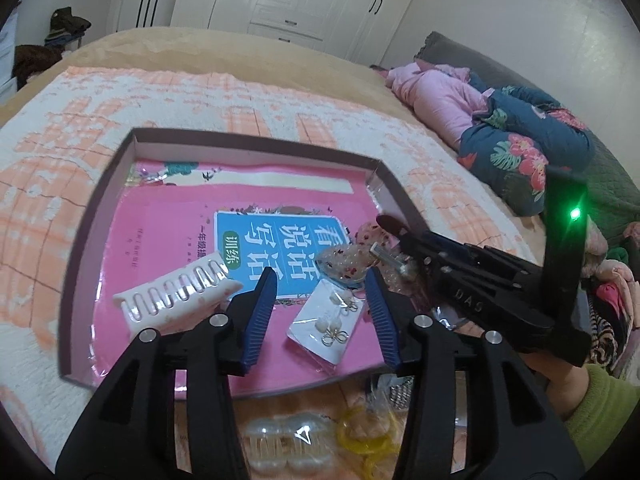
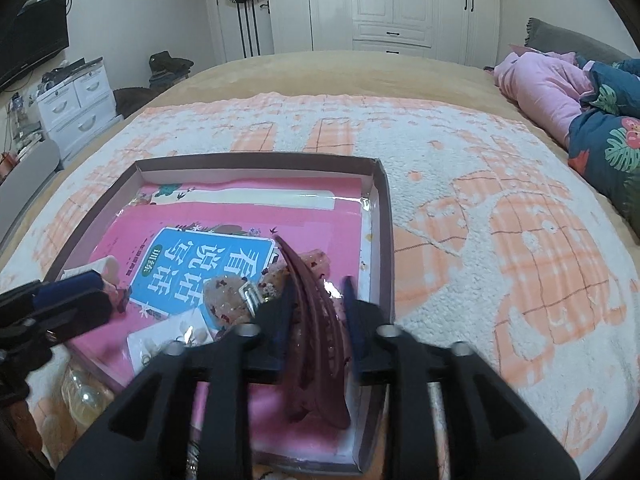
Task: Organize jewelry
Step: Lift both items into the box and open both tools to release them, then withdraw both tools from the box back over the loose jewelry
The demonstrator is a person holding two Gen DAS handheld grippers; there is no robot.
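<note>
A shallow box [image 1: 100,200] lined with a pink book sits on the bed. In it lie a white hair claw [image 1: 176,296], a card of earrings [image 1: 326,326] and a clear speckled hair clip [image 1: 344,262]. My left gripper [image 1: 322,312] is open, jaws either side of the earring card, just above it. My right gripper [image 2: 318,312] holds a dark red hair claw [image 2: 316,344] between its fingers over the box's right side [image 2: 386,240]. It also shows in the left wrist view [image 1: 400,236].
Outside the box's near edge lie a clear pearly hair clip [image 1: 286,446], a yellow ring item in a bag [image 1: 368,436] and a small packet [image 1: 396,390]. Pink and floral bedding [image 1: 500,128] is piled at the right. Wardrobes stand behind the bed.
</note>
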